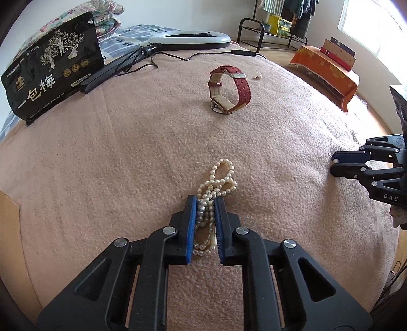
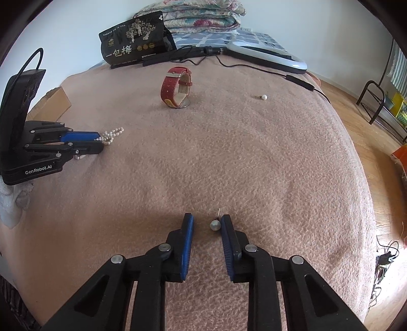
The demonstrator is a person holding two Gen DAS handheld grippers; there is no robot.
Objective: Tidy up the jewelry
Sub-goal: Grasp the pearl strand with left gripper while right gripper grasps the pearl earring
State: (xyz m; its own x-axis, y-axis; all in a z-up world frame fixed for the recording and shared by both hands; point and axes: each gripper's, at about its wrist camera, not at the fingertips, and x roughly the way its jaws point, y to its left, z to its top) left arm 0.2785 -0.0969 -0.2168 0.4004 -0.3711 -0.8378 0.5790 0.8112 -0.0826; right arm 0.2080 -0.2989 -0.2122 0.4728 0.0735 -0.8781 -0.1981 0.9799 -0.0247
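A pearl necklace (image 1: 218, 183) lies bunched on the pink blanket (image 1: 127, 152). My left gripper (image 1: 206, 203) is shut on the pearl necklace, with the strands pinched between its blue pads; it also shows in the right wrist view (image 2: 99, 143). My right gripper (image 2: 206, 224) is open around a pearl earring (image 2: 215, 224) that lies on the blanket against the right finger (image 2: 226, 229). A red-strapped watch (image 1: 230, 89) stands on its side further back (image 2: 176, 87). A second pearl earring (image 2: 263, 97) lies at the far right.
A black snack bag (image 1: 51, 68), a ring light (image 1: 190, 39) with its cable, and folded quilts (image 2: 198, 15) sit at the back of the bed. An orange box (image 1: 328, 71) stands on the wooden floor to the right. A cardboard box (image 2: 56, 99) is by the left edge.
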